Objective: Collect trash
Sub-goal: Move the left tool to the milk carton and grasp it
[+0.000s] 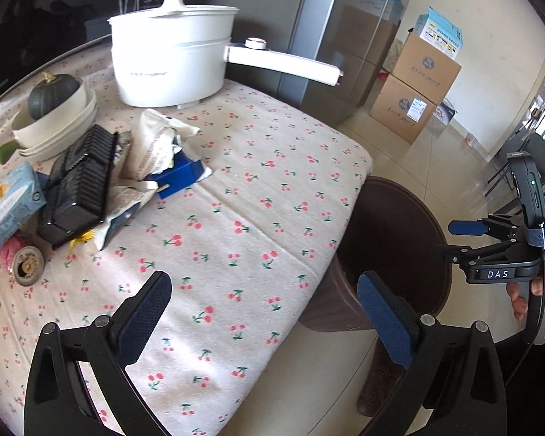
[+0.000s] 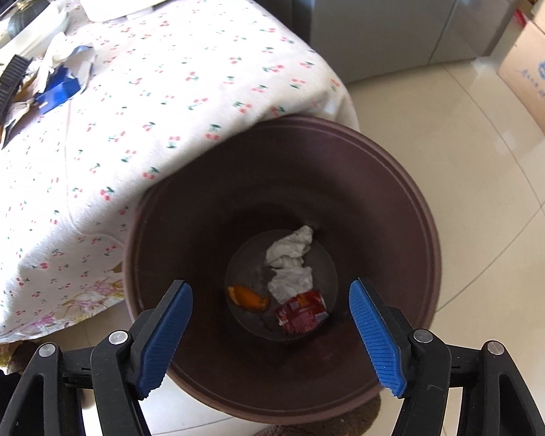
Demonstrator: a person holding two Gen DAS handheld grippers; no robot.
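A brown round trash bin (image 2: 399,189) stands on the floor at the table's corner; it also shows in the left wrist view (image 1: 428,218). Inside lie crumpled white tissue (image 2: 290,261), an orange peel (image 2: 247,298) and a red wrapper (image 2: 301,312). My right gripper (image 2: 270,323) is open and empty, right above the bin's mouth; it also shows in the left wrist view (image 1: 465,239). My left gripper (image 1: 265,312) is open and empty over the table's near edge. A pile of trash sits at the table's left: torn white wrappers (image 1: 156,138), a blue carton (image 1: 180,176), a black plastic tray (image 1: 80,185).
A white electric pot (image 1: 174,58) with a long handle stands at the back of the cherry-print tablecloth (image 1: 258,218). Stacked bowls with a dark squash (image 1: 51,96), a light blue box (image 1: 7,203) and a metal sink strainer (image 1: 27,265) sit at the left. Cardboard boxes (image 1: 414,83) stand on the floor.
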